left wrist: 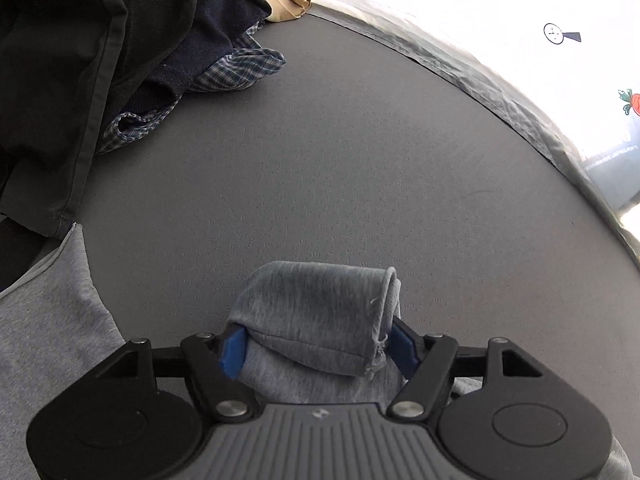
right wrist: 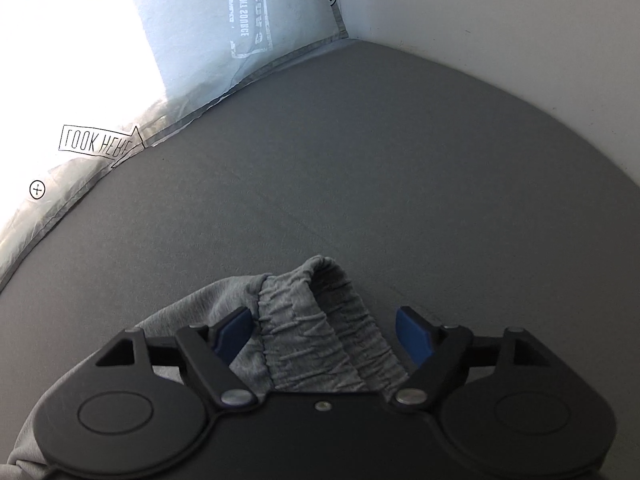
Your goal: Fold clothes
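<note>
A light grey garment lies on the dark grey surface. In the left wrist view its folded hem end rests between the blue pads of my left gripper. The jaws stand wide apart and do not squeeze it, so the gripper is open. More of the same grey cloth spreads at the lower left. In the right wrist view the gathered elastic waistband lies between the fingers of my right gripper. That gripper is open too, with a clear gap beside the right pad.
A heap of dark clothes with a blue plaid shirt and a beige piece fills the far left. A pale printed sheet borders the surface's far edge. A white wall closes the right side.
</note>
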